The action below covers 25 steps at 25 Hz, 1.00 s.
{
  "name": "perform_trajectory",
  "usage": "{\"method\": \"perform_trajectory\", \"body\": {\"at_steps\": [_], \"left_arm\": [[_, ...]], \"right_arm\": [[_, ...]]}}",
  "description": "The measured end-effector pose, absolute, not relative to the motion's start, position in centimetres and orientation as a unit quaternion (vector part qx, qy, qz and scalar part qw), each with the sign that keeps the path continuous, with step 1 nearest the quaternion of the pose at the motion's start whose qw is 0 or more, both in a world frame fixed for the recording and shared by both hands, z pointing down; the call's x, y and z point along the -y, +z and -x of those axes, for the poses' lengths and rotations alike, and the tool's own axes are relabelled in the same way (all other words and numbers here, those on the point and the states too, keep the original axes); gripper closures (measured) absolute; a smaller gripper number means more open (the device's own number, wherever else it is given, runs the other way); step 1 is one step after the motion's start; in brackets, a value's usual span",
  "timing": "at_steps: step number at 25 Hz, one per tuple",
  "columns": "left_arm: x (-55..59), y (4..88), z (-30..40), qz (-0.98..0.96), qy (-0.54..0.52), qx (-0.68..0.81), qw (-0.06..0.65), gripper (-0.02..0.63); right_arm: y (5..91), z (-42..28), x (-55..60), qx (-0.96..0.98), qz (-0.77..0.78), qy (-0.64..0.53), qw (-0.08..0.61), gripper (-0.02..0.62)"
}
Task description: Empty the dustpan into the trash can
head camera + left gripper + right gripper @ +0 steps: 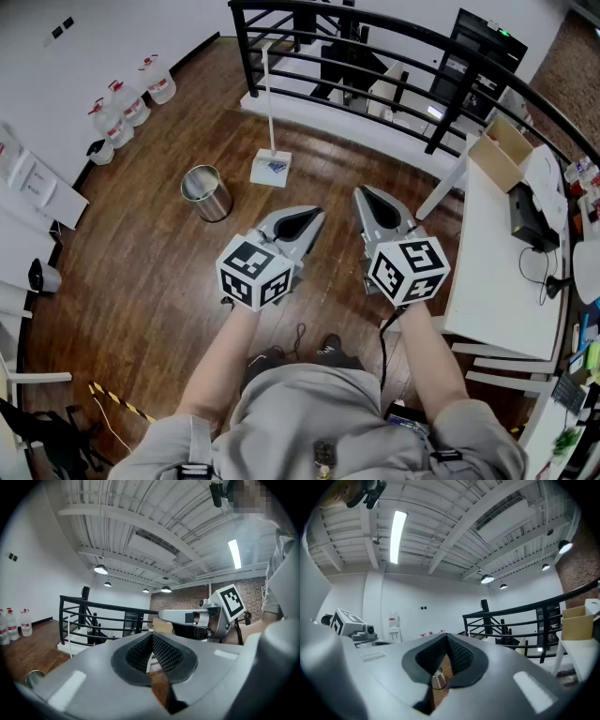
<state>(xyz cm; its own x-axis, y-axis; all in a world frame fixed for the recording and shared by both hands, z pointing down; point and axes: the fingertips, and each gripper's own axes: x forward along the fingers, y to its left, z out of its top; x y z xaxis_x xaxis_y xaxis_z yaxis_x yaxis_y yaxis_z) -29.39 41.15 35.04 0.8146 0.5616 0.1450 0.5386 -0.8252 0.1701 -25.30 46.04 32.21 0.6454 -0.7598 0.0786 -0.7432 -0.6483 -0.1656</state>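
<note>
A white dustpan (pixel 271 169) stands on the wood floor with its long white handle (pixel 266 94) upright. A shiny metal trash can (pixel 206 192) stands just left of it. Both grippers are held level at waist height, well short of the two things. My left gripper (pixel 314 217) is shut and empty, and so is my right gripper (pixel 364 195). In the left gripper view the shut pads (pixel 152 637) point toward the railing, with the dustpan handle (pixel 70 632) at far left and the trash can (pixel 33 678) low left. The right gripper view shows the trash can (pixel 438 678) below its shut pads (pixel 446 638).
A black railing (pixel 394 56) and a white raised ledge (pixel 356 117) close off the far side. A white table (pixel 502 253) with a cardboard box (pixel 502 150) stands at the right. Water bottles (pixel 127 103) line the left wall. Cables lie near my shoes (pixel 300 352).
</note>
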Motion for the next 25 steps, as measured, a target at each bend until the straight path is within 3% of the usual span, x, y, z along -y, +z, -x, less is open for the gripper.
{"method": "perform_trajectory", "body": {"at_steps": [7, 25], "left_arm": [[-38.9, 34.6, 21.2, -0.955, 0.091, -0.276, 0.061, 0.601], [-21.1, 36.9, -4.4, -0.950, 0.092, -0.283, 0.091, 0.601]], "right_arm": [[31.9, 16.5, -44.8, -0.414, 0.905, -0.069, 0.064, 0.595], [34.0, -8.9, -27.7, -0.386, 0.917, -0.099, 0.014, 0.595]]}}
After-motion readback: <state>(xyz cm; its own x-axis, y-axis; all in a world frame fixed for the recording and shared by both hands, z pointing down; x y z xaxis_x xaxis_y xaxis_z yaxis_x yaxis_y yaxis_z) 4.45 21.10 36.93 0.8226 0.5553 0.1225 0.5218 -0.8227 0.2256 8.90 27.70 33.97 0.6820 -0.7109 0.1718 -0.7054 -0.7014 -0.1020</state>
